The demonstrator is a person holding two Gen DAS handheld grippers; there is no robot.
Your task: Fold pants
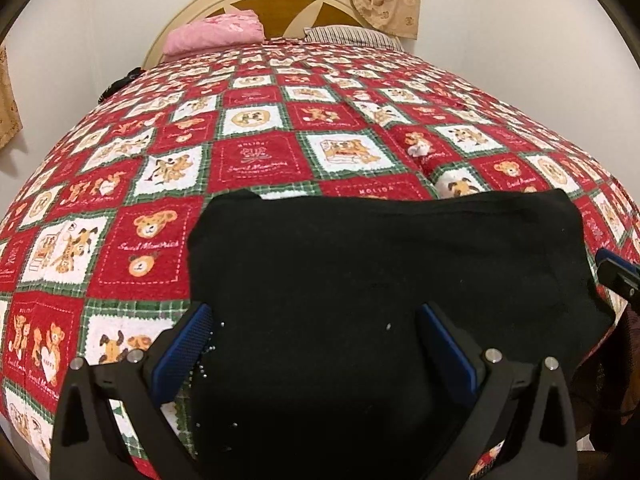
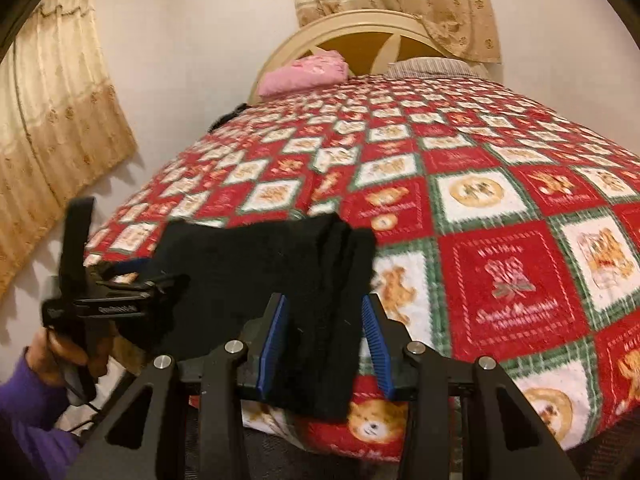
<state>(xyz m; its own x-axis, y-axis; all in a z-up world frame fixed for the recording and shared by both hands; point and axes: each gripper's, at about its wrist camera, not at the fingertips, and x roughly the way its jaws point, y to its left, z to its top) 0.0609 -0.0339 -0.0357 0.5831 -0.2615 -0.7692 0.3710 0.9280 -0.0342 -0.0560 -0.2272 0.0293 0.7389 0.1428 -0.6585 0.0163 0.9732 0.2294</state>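
The black pants [image 1: 380, 264] lie folded at the bed's [image 1: 256, 160] near edge. The left gripper [image 1: 316, 344] is spread wide over them. The right gripper [image 2: 326, 340] straddles the hanging end, seemingly not pinching. A shallow bite could drag layers apart.

warm, fairly dim indoor light in both views. strong fisheye bending with dark corners. the left wrist view is sharp; the right wrist view is softly blurred throughout. the black pants [image 1: 384, 264] swallow detail, while the pale wall [image 2: 192, 92] carries soft curtain shadows.
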